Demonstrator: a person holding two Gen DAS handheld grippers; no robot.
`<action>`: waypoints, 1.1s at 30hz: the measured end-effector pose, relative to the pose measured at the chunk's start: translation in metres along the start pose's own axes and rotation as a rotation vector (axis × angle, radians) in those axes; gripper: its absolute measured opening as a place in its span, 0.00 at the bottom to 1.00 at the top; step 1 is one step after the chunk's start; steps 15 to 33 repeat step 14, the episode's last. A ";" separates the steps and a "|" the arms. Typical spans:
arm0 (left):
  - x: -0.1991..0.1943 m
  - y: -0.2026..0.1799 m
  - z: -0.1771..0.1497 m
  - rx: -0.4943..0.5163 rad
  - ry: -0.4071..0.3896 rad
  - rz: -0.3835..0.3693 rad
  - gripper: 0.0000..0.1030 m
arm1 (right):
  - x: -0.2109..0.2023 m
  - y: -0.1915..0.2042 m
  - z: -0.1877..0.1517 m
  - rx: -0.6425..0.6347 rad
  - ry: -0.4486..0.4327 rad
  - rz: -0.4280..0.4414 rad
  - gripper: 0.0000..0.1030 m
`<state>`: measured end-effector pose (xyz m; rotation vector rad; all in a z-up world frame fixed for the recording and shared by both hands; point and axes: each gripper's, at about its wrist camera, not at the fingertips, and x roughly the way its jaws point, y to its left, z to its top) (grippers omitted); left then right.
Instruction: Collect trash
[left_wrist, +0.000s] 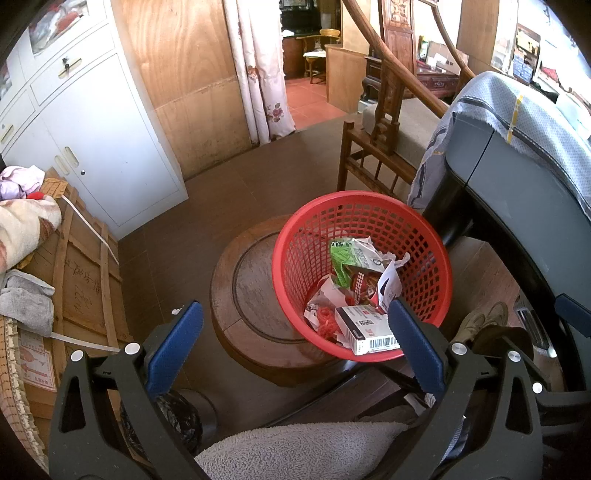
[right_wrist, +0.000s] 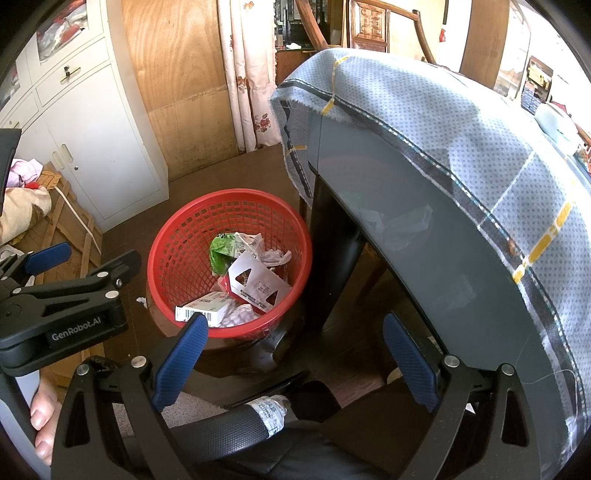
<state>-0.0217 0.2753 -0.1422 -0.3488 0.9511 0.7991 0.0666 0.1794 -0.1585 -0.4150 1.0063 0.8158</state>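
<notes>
Grey fleece cloth (left_wrist: 295, 450) fills the bottom edge of the left wrist view, directly beneath the left gripper (left_wrist: 295, 332), whose two blue-padded fingers (left_wrist: 177, 347) stand wide apart with nothing between them. Just beyond those fingers sits one red basket (left_wrist: 306, 254), a round plastic mesh bin resting on a round wooden stool (left_wrist: 251, 295). The right-hand finger of this gripper overlaps the basket's near rim in the picture; whether it touches cannot be told.

Inside the basket lies the trash: one white box with a barcode (left_wrist: 369, 332) against the near wall, one green wrapper (left_wrist: 341, 258) toward the far wall, one white and red folded carton (right_wrist: 255, 284) in the middle, and crumpled white paper (right_wrist: 275, 256) beside the carton.

From the right wrist view, the right gripper (right_wrist: 295, 358) is likewise spread wide and empty, hanging near the basket's front rim and slightly to its right. The left gripper's black body appears to the left of the basket there, and a thumb (right_wrist: 42, 424) of the hand holding it shows at the lower left edge.

To the right of the basket stands a grey tabletop (right_wrist: 406, 229) draped with a blue checked cloth (right_wrist: 443, 118). Behind the basket, to its left, is one white cabinet (left_wrist: 92, 147).
</notes>
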 end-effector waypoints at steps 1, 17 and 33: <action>0.000 0.000 0.001 0.000 -0.001 0.000 0.93 | 0.000 0.000 0.000 0.000 0.000 0.001 0.91; -0.002 0.000 0.000 0.003 -0.016 0.015 0.93 | 0.000 0.000 0.000 0.001 0.000 0.001 0.91; -0.002 0.000 0.000 0.003 -0.016 0.015 0.93 | 0.000 0.000 0.000 0.001 0.000 0.001 0.91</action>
